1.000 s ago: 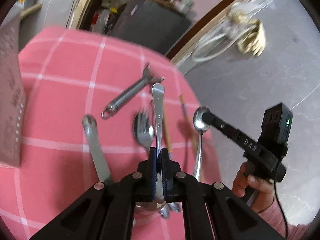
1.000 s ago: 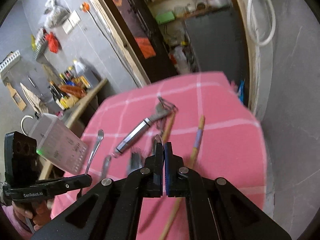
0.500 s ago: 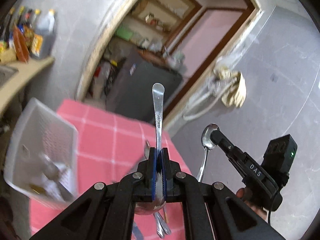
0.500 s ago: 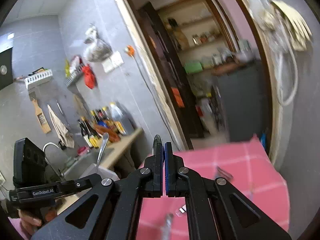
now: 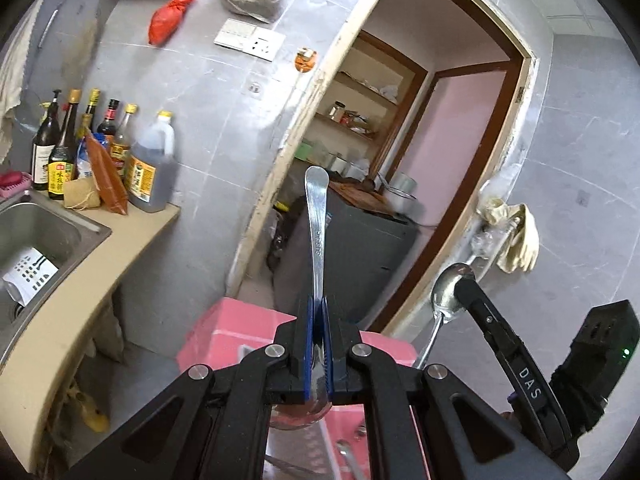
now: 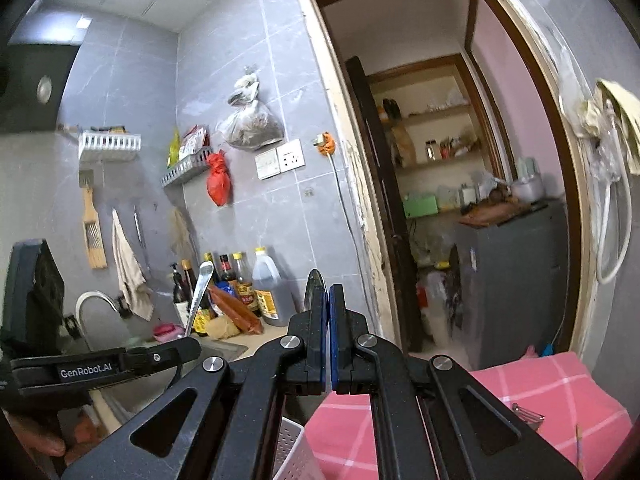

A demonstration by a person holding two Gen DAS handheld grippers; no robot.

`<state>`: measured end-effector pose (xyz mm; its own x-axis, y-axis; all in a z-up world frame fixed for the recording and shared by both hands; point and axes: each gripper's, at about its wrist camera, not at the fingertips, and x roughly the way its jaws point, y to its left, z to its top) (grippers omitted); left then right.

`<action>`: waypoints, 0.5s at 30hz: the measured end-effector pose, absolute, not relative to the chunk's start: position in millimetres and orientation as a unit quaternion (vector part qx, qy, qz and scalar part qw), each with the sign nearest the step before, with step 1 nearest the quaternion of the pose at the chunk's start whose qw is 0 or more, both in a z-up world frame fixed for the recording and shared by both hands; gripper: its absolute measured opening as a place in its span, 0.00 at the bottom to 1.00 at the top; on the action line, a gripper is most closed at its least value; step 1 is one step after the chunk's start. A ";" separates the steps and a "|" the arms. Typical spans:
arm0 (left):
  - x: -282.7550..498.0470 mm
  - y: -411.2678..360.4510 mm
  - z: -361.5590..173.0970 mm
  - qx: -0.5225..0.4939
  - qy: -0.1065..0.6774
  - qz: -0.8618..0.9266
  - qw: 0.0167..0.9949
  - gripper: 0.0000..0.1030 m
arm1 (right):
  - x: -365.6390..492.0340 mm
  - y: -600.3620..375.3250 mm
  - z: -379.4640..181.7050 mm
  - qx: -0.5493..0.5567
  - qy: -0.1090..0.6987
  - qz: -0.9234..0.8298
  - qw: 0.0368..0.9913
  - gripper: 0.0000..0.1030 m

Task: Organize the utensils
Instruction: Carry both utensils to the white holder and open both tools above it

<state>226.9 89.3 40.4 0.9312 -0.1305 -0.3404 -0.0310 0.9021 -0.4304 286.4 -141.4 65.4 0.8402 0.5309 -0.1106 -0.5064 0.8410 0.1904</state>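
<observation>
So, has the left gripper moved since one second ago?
Yes. The left gripper, shut on a spoon, has risen: the pink tablecloth that filled its view now sits low.

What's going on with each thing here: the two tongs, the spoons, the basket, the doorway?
Left tongs: shut on a spoon.
Left spoon: clamped, handle pointing forward and up.
Right tongs: shut on a spoon.
Right spoon: gripped at its bowl, handle hanging down.
White basket: upright on the pink cloth.
Doorway: open.
</observation>
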 end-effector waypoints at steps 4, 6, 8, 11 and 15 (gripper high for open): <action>224.0 95.6 19.6 -0.224 0.175 -0.031 0.958 0.05 | 281.4 -126.8 48.4 0.051 0.073 0.270 0.959 0.02; 224.6 94.6 12.1 -0.226 0.170 -0.039 0.958 0.05 | 280.0 -124.0 41.6 0.039 0.074 0.272 0.959 0.02; 226.0 93.2 5.3 -0.223 0.167 -0.047 0.959 0.05 | 278.3 -122.5 35.8 0.030 0.073 0.275 0.958 0.02; 225.6 89.9 -3.4 -0.225 0.165 -0.054 0.959 0.05 | 277.2 -120.3 29.2 0.023 0.072 0.282 0.956 0.02; 225.5 89.8 -8.9 -0.230 0.166 -0.062 0.957 0.05 | 276.0 -120.8 23.4 0.014 0.078 0.289 0.954 0.02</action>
